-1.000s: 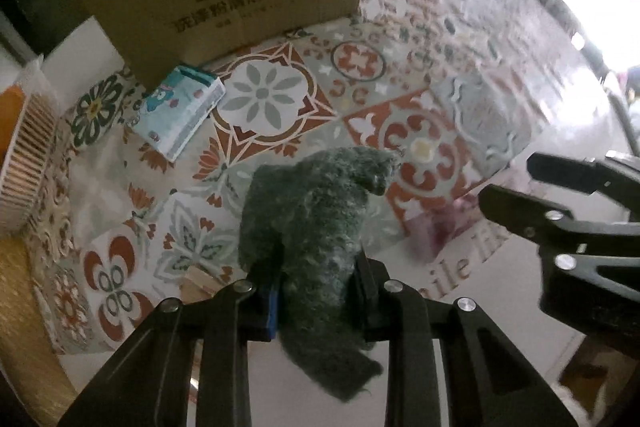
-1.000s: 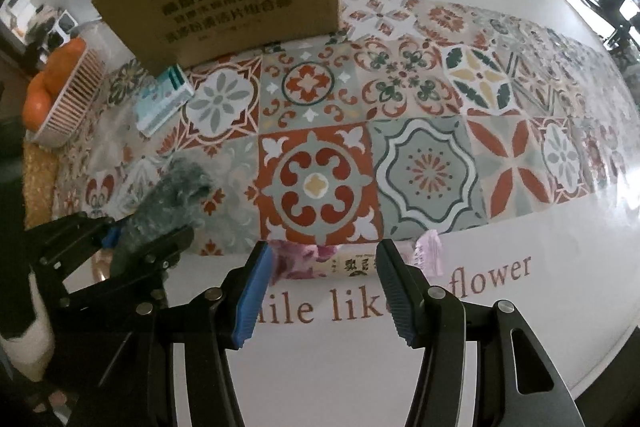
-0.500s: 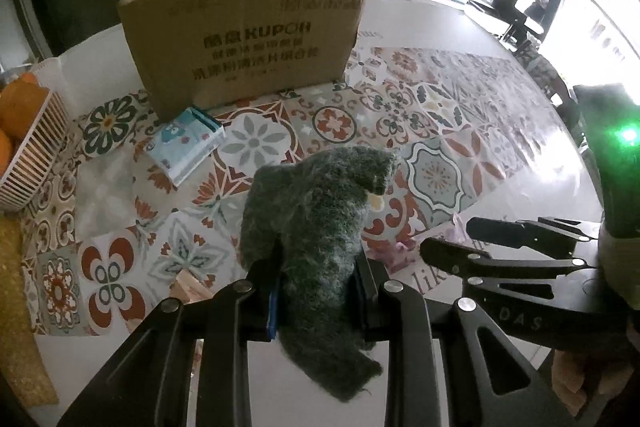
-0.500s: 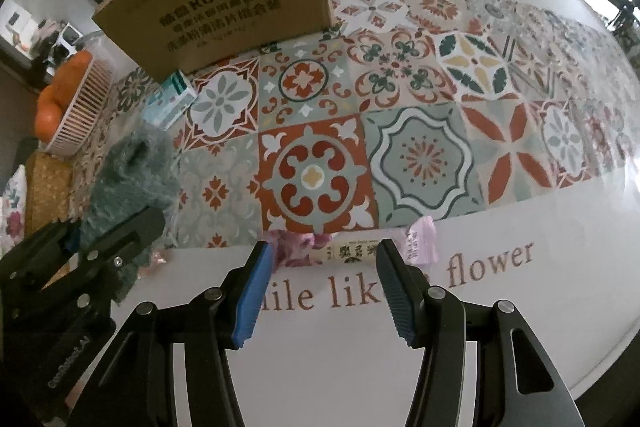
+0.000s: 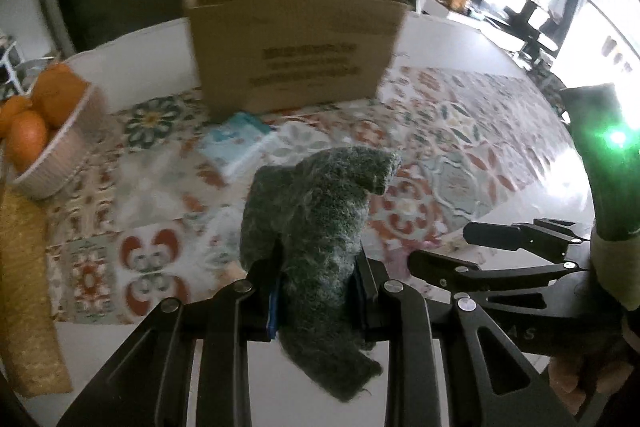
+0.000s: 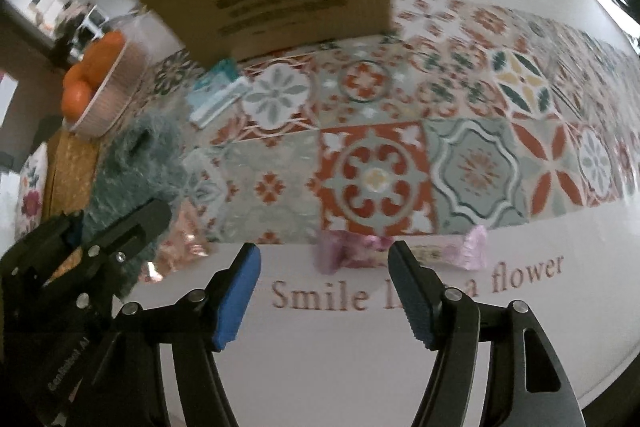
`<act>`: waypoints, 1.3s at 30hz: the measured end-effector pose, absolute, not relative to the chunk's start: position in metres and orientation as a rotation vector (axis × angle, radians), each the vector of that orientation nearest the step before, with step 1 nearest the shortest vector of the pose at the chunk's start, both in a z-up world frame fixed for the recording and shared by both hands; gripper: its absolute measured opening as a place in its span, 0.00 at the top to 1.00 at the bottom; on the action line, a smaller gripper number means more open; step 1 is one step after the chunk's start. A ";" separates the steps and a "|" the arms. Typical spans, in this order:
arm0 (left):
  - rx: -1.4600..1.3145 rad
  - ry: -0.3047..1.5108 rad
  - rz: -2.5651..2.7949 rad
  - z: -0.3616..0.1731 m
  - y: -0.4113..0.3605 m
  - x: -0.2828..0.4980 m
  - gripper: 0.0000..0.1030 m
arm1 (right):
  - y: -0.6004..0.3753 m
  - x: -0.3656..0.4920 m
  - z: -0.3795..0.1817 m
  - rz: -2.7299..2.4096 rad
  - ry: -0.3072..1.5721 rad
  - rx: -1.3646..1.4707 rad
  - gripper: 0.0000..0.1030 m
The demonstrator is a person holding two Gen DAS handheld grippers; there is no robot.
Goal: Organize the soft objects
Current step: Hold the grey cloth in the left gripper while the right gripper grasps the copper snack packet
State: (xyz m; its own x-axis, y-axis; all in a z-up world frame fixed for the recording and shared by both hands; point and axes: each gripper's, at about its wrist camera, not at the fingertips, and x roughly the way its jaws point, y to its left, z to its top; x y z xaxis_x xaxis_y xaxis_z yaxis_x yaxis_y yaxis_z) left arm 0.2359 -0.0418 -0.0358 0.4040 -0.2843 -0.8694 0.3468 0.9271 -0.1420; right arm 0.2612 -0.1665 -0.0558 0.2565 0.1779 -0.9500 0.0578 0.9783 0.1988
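My left gripper is shut on a fuzzy dark green cloth and holds it in the air above the patterned tablecloth; the same cloth and left gripper appear at the left of the right wrist view. My right gripper hangs over the table's white front strip, its jaws opening with nothing between the blue pads. Just beyond its fingertips lies a pink-wrapped packet. An open cardboard box stands at the back of the table.
A white basket of oranges sits at the left edge. A small blue and white tissue pack lies in front of the box. A crinkled pinkish wrapper rests near the left gripper. A yellow woven mat covers the left side.
The left gripper has risen with the green cloth, so the box top shows now. The right gripper's jaws have spread wider and it has shifted slightly over the pink packet.
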 end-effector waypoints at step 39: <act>-0.117 1.192 -0.046 -0.084 0.114 0.201 0.73 | 0.010 0.280 -0.115 0.403 1.414 -0.024 0.35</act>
